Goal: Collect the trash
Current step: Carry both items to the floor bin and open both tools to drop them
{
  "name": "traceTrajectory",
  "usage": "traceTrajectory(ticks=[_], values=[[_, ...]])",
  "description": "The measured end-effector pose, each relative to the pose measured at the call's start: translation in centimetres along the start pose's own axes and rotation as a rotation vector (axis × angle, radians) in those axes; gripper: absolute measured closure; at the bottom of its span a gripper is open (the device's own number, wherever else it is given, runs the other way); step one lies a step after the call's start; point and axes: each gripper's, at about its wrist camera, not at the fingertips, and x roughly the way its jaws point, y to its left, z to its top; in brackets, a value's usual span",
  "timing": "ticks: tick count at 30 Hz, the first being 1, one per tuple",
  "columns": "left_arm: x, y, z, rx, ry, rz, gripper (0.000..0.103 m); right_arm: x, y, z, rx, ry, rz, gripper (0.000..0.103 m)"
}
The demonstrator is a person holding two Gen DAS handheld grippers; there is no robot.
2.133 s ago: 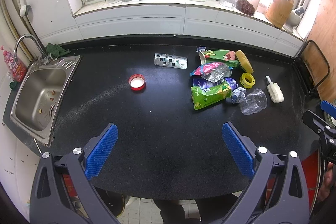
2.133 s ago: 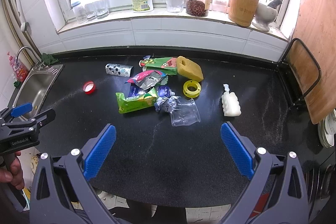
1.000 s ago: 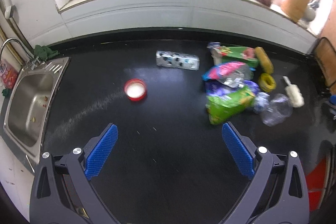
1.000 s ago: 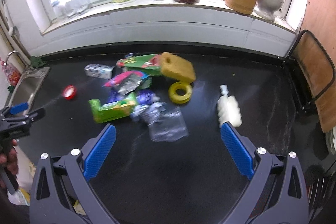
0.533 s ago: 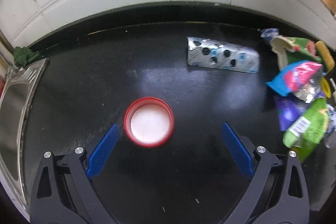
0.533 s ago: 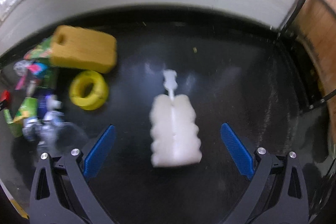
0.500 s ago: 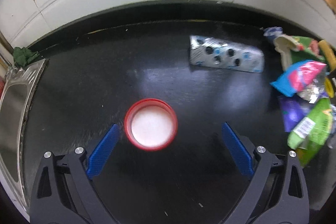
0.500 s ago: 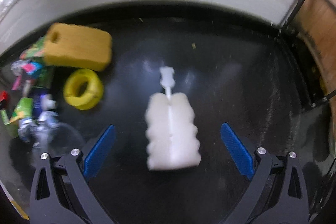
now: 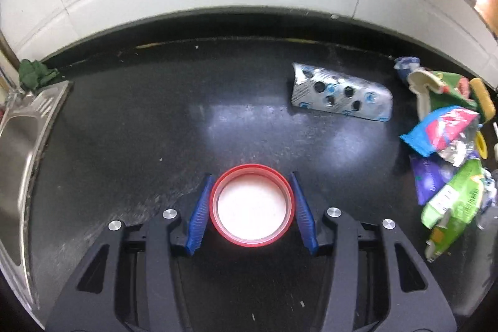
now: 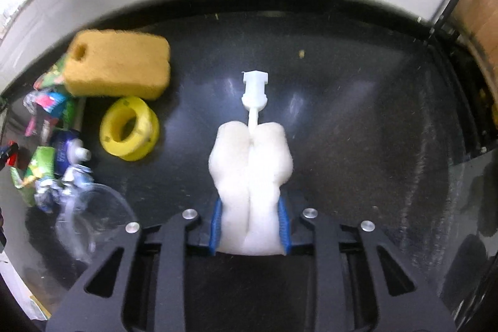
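While my left gripper (image 9: 251, 201) has just been closing on the red lid (image 9: 252, 204), right of the sink (image 9: 21, 145), my right gripper (image 10: 250, 221) squeezes the white sponge brush (image 10: 250, 176) further right; next, I judge, lift both

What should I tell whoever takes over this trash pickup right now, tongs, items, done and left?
Left tongs: jaws have just been closing, pads against both sides of the red lid, which lies open side up on the black counter.
Right tongs: jaws have just been closing, squeezing the white sponge brush head.
Done: both grips made; no bin in view.
Left: lift both and bin them, then the blister pack, snack wrappers, clear plastic bag. Yellow sponge and yellow tape roll: your call whether they are trash.
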Motion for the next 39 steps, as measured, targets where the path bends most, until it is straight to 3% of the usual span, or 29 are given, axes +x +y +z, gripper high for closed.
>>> traceTrajectory(ticks=[7,11,18,24,28,32,39], values=[[-8.2,-1.0,-1.7,-0.014,-0.047,-0.012,0.055,-9.4,4.1,-0.9,-0.067,-0.118,0.053,0.074],[-13.5,-2.1,-4.4,-0.011,-0.055,-0.023,0.055,-13.9,7.6,-2.2,-0.124,-0.161,0.105,0.074],[-19.0,-2.2,-9.5,-0.026,-0.080,-0.018,0.055,-17.2,14.8,-5.4,-0.244,-0.183,0.182,0.074],[-22.5,1.2,-13.3,-0.119,-0.123,0.031,0.055,-18.8,22.8,-8.5,-0.397,-0.178,0.285,0.074],[-24.7,5.2,-17.6,-0.225,-0.141,0.097,0.055,-19.1,30.7,-11.1,-0.549,-0.151,0.402,0.074],[-26.1,10.2,-24.2,-0.359,-0.131,0.179,0.055,-18.6,39.3,-14.7,-0.711,-0.089,0.531,0.074],[-25.0,17.5,-36.3,-0.574,-0.064,0.257,0.055,-16.4,53.5,-25.0,-0.977,0.106,0.721,0.074]])
